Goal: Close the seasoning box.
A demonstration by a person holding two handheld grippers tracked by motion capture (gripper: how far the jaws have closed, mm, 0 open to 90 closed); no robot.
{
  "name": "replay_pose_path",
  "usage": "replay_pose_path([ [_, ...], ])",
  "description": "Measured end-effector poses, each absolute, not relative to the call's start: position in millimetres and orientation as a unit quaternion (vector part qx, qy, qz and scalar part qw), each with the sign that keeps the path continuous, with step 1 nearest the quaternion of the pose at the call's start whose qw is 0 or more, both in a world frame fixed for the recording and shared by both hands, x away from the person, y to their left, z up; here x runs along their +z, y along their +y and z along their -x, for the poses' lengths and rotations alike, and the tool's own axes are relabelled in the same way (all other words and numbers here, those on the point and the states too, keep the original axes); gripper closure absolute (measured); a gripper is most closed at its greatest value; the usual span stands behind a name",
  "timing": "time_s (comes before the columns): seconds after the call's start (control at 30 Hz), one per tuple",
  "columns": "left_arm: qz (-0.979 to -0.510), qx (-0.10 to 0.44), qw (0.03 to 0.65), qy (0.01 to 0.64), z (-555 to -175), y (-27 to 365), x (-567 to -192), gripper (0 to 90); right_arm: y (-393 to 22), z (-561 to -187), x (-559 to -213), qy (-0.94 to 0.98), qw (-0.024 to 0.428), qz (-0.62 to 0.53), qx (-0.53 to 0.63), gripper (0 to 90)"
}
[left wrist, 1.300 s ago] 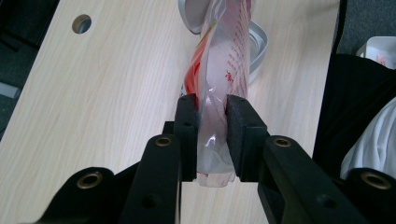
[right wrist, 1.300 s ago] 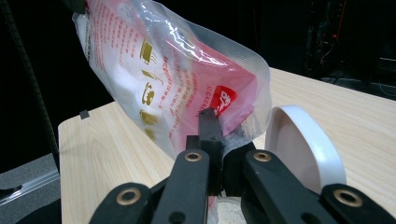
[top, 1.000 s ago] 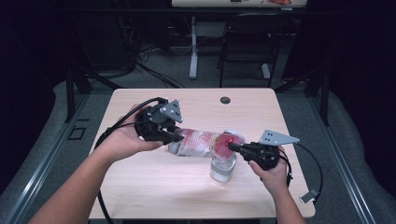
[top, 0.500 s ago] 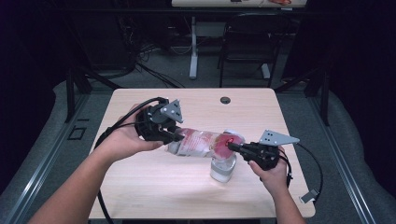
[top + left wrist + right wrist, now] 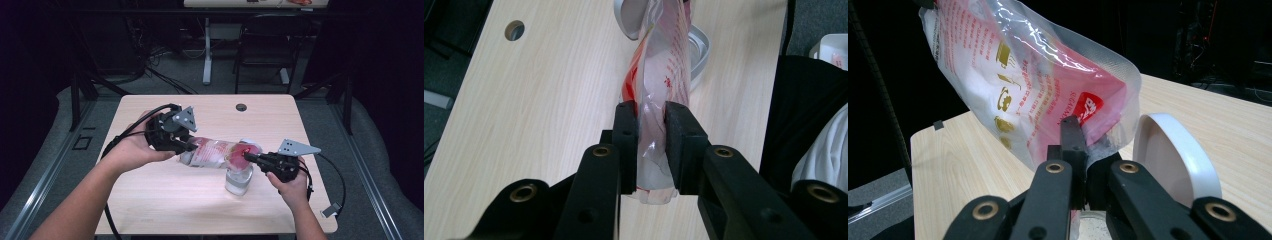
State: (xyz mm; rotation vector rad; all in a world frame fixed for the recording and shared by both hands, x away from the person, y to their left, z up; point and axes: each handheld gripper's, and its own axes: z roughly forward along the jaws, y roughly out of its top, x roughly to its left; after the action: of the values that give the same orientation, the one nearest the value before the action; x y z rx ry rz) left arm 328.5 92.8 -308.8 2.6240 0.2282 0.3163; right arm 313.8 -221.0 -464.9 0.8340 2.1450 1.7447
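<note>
A clear plastic pouch with red and pink print hangs stretched between my two grippers, tilted above the table. My left gripper is shut on its left end; in the left gripper view the pads squeeze the crumpled film of the pouch. My right gripper is shut on the opposite corner, pinching the pouch by its red logo. Directly below that corner stands a clear jar holding something white. A white lid stands tilted beside the jar's mouth.
The light wooden table has a round cable hole near its far edge. A small connector lies at the front right corner. Chair and desk legs stand on the dark floor beyond the table.
</note>
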Motion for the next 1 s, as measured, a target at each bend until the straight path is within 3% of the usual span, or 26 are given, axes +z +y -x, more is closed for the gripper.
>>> replay_pose_path([
  [1.0,-0.959,0.116,0.248,0.076,-328.2,86.1,-305.5,76.5,-221.7,-315.7,-468.4,0.739,0.126,-0.291,0.594,89.6],
])
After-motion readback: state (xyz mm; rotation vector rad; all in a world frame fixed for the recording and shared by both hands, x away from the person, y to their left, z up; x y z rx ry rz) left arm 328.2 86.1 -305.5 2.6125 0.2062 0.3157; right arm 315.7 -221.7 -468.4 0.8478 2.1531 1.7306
